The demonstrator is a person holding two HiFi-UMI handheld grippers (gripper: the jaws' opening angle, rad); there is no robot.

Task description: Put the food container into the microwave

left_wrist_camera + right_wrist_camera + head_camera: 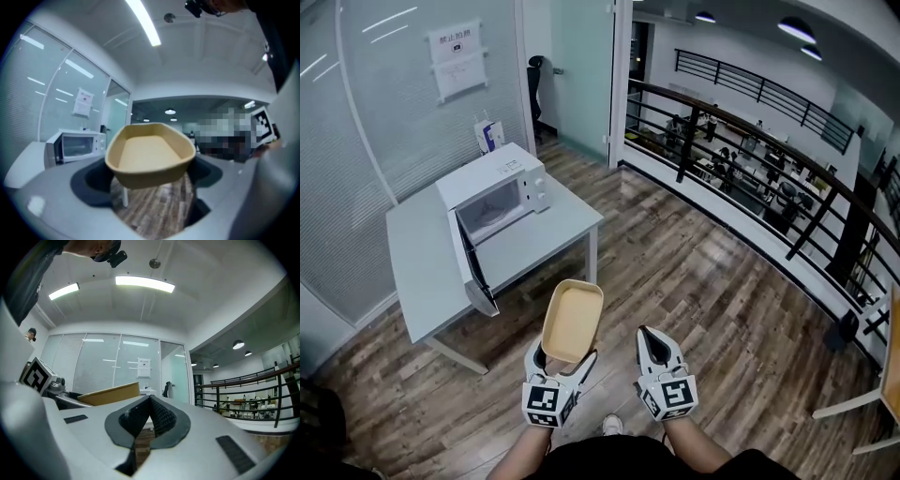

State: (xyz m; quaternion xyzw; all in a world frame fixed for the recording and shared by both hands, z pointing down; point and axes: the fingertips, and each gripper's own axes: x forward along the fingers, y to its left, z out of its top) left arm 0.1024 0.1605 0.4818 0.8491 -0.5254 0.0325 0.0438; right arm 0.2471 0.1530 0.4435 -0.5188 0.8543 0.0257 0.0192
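A tan, empty food container (573,319) is held level over the wooden floor, with my left gripper (564,360) shut on its near end. In the left gripper view the container (150,152) fills the space between the wide-set jaws of that gripper (148,179). The white microwave (494,191) stands on a grey table (546,240) ahead and to the left, its door (474,270) swung open; it also shows as the microwave (77,145) in the left gripper view. My right gripper (644,332) hangs beside the container, shut and holding nothing, its pads (161,416) meeting.
A frosted glass wall (384,94) runs behind the table. A black railing (750,150) borders the walkway on the right, over a lower floor. A pale table edge (889,375) shows at the far right. The person's shoe (612,426) is below the grippers.
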